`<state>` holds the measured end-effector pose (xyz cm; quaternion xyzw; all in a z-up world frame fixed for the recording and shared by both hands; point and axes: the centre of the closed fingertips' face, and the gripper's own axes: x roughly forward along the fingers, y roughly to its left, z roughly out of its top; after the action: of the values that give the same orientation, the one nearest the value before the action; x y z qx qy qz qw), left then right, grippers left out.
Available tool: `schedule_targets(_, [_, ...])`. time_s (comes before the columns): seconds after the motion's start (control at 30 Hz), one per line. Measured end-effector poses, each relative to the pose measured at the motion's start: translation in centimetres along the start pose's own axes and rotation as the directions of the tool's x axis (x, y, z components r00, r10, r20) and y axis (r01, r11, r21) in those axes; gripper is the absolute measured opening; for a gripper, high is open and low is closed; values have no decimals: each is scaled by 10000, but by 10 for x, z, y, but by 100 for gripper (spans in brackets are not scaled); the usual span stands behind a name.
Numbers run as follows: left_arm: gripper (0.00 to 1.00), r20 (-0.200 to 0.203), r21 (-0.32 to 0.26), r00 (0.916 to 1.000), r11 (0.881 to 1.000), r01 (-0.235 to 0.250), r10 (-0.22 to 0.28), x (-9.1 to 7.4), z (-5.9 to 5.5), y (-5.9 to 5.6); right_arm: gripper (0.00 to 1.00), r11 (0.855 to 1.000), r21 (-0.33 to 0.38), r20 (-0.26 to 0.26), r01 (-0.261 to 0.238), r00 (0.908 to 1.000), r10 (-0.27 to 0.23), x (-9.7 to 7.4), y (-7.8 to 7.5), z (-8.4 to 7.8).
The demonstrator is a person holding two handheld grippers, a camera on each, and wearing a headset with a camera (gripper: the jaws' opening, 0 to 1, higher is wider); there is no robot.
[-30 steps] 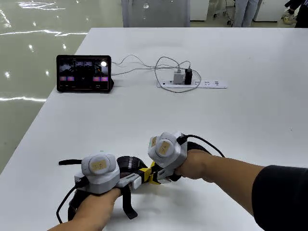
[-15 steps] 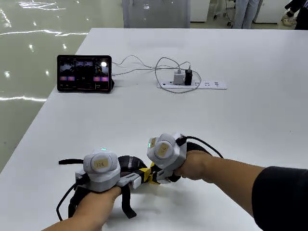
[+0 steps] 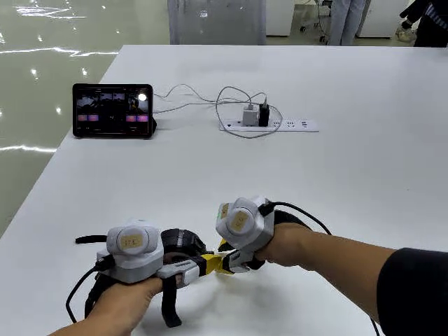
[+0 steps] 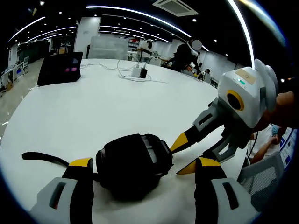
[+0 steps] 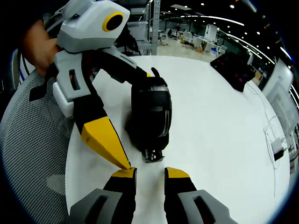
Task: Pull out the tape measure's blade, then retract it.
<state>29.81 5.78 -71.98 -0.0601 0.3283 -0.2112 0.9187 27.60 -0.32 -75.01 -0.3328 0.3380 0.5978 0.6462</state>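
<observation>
Tape measure on table, wide fingers of left gripper astride, right gripper fingers narrow, empty.

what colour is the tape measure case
Black. The tape measure shows best in the right gripper view.

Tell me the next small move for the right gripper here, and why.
Probably ease the right gripper forward and close it on the blade's end tab. Its jaws stand slightly apart with nothing between them, and the tab pokes out of the tape measure just ahead of their gap. The left gripper straddles the tape measure, jaws open.
</observation>
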Motion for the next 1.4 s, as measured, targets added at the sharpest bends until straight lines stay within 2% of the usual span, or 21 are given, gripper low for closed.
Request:
schedule_targets(0.13, [99,-57,3,10000,10000,54,-54,-2,0,5,22,9999,109,57,113,9999,-113,-6,1,-6])
schedule_targets(0.2, [99,-121,-170,9985,9985,528,-530,-5,0,-1,24,9991,357,222,212,9995,-220,-12,1,-6])
schedule_targets(0.23, [99,-339,-91,9970,9976,687,-690,-7,-2,-2,24,9987,440,387,259,9989,-276,-14,1,-6])
schedule_targets(0.3, [99,-306,188,9949,9952,965,-959,-8,-2,-4,24,9979,538,501,348,9980,-375,-18,1,-8])
schedule_targets(0.4, [99,-347,926,9874,9832,1571,-1545,-13,-2,-10,25,9957,790,722,481,9959,-539,-27,1,-11])
schedule_targets(0.47, [99,-549,988,9786,9742,2031,-1985,-15,-5,-16,27,9941,907,877,590,9939,-670,-32,0,-13])
schedule_targets(0.5, [99,-416,1018,9743,9691,2245,-2214,-16,-3,-18,28,9930,1005,978,620,9926,-719,-35,1,-15])
schedule_targets(0.53, [99,-395,1087,9731,9671,2301,-2271,-17,-3,-19,29,9924,1056,1007,627,9922,-734,-38,1,-17])
schedule_targets(0.6, [99,-683,1573,9728,9605,2295,-2213,-19,-6,-17,31,9903,1196,1085,708,9906,-839,-45,1,-21])
schedule_targets(0.7, [99,-1026,2462,9714,9407,2335,-2143,-22,-10,-13,33,9862,1427,1178,835,9879,-1007,-55,1,-28])
schedule_targets(0.73, [99,-1206,2828,9733,9330,2224,-1955,-24,-13,-8,35,9841,1555,1262,862,9863,-1063,-59,2,-31])
schedule_targets(0.77, [99,-1260,3244,9742,9202,2190,-1874,-25,-13,-6,36,9834,1600,1298,856,9858,-1069,-62,3,-33])
schedule_targets(0.8, [99,-1294,3393,9721,9124,2287,-1956,-26,-13,-8,38,9833,1607,1332,854,9853,-1073,-65,4,-35])
schedule_targets(0.83, [99,-1285,3112,9701,9204,2366,-2059,-28,-12,-9,41,9824,1620,1350,927,9841,-1151,-68,5,-40])
schedule_targets(0.87, [99,-1265,3030,9689,9218,2418,-2126,-29,-11,-10,42,9811,1661,1363,990,9831,-1223,-70,5,-43])
schedule_targets(0.97, [99,-1180,3154,9697,9179,2407,-2138,-33,-8,-8,48,9624,2544,1711,952,9750,-1417,-81,6,-46])
schedule_targets(1.0, [99,-1176,3332,9699,9115,2409,-2133,-34,-8,-7,50,9589,2635,1848,1055,9701,-1575,-86,5,-48])
schedule_targets(1.1, [99,-1319,3725,9647,8905,2614,-2280,-39,-9,-4,52,9571,2664,1789,1135,9700,-1648,-92,10,-61])
schedule_targets(1.2, [99,-1351,3631,9646,8944,2610,-2266,-45,-8,4,56,9540,2733,1659,1234,9708,-1731,-99,15,-74])
schedule_targets(1.33, [99,-1049,3314,9705,9125,2400,-2172,-51,-4,17,59,9445,2925,1648,1497,9650,-2040,-111,16,-92])
schedule_targets(1.4, [99,-940,3287,9728,9157,2312,-2119,-54,-3,22,63,9354,3144,1662,1616,9608,-2218,-117,15,-100])
